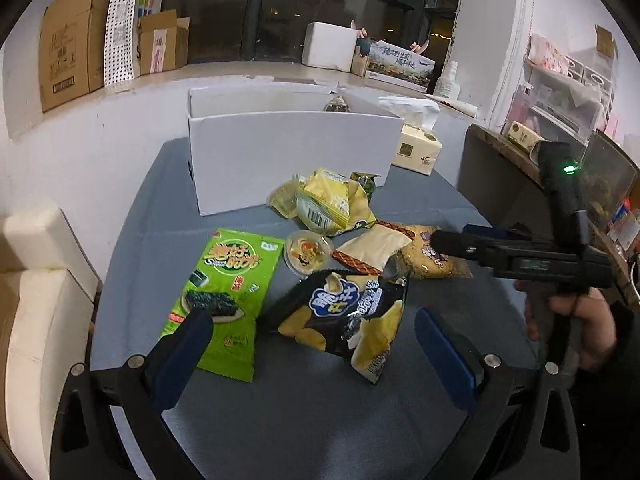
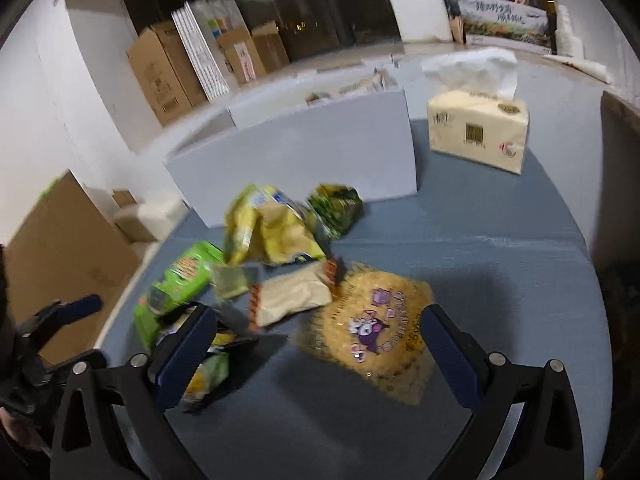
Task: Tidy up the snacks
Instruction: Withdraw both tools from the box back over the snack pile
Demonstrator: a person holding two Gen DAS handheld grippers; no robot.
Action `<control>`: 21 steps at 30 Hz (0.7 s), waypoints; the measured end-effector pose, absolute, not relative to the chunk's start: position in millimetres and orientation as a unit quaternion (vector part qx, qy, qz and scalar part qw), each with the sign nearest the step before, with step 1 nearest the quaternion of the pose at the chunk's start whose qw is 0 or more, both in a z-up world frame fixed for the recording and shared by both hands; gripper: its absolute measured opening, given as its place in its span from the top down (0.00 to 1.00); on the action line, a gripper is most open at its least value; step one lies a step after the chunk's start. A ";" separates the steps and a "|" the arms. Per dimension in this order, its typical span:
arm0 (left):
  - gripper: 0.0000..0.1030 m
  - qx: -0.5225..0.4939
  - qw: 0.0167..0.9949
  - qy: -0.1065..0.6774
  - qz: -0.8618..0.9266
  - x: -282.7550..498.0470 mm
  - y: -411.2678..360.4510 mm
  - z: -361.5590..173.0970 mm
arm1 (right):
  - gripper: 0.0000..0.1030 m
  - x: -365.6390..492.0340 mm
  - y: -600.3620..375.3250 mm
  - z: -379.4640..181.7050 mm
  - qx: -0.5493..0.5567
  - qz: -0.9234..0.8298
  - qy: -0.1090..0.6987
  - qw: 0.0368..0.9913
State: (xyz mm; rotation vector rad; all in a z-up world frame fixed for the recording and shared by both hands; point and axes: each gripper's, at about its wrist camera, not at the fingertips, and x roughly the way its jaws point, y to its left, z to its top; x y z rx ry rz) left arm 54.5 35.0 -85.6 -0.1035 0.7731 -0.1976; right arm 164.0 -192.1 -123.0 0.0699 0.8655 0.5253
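Snack packs lie on a blue table in front of an open white box. In the left wrist view I see a green seaweed pack, a black chip bag, a jelly cup, a cream wafer pack, a yellow bag and a yellow cracker pack. My left gripper is open above the black chip bag. My right gripper is open above the yellow cracker pack; it also shows in the left wrist view.
A tissue pack stands to the right of the white box. Cardboard boxes line the window ledge behind. A dark wooden shelf stands at the table's right. White foam blocks sit at the left.
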 end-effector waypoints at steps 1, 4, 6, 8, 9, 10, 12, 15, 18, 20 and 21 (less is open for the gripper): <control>0.00 -0.050 0.920 0.377 -0.098 54.0 34.4 -86.7 | 0.00 169.0 -194.4 -129.3 0.022 0.237 0.422 0.875; 0.00 -0.046 0.916 0.386 -0.102 54.6 30.8 -92.4 | 0.00 177.4 -199.2 -145.8 0.005 0.221 0.444 0.868; 0.00 -0.045 0.914 0.391 -0.103 56.4 28.6 -95.8 | 0.00 182.0 -200.0 -155.6 -0.003 0.222 0.456 0.862; 0.00 -0.047 0.913 0.392 -0.105 57.1 26.1 -97.8 | 0.00 183.9 -197.6 -159.3 -0.012 0.217 0.451 0.866; 0.00 -0.047 0.913 0.392 -0.107 56.8 24.6 -98.7 | 0.00 185.5 -194.8 -160.1 -0.011 0.216 0.453 0.865; 0.00 -0.046 0.912 0.392 -0.109 57.2 22.2 -99.4 | 0.00 186.5 -190.4 -160.2 -0.013 0.209 0.454 0.866; 0.00 -0.041 0.912 0.394 -0.110 58.0 19.4 -100.2 | 0.00 187.0 -178.5 -160.2 -0.028 0.219 0.455 0.863; 0.00 -0.035 0.911 0.396 -0.111 57.8 15.8 -101.0 | 0.00 179.9 -158.4 -165.0 -0.096 0.203 0.453 0.863; 0.00 -0.037 0.910 0.399 -0.108 59.0 17.2 -102.6 | 0.23 176.2 -160.7 -160.1 -0.095 0.203 0.441 0.869; 0.00 -0.040 0.908 0.403 -0.106 60.7 17.9 -103.8 | 0.31 177.0 -168.3 -156.9 -0.079 0.209 0.443 0.868; 0.00 -0.040 0.908 0.404 -0.105 61.7 17.8 -104.2 | 0.32 177.1 -170.0 -155.8 -0.078 0.210 0.443 0.868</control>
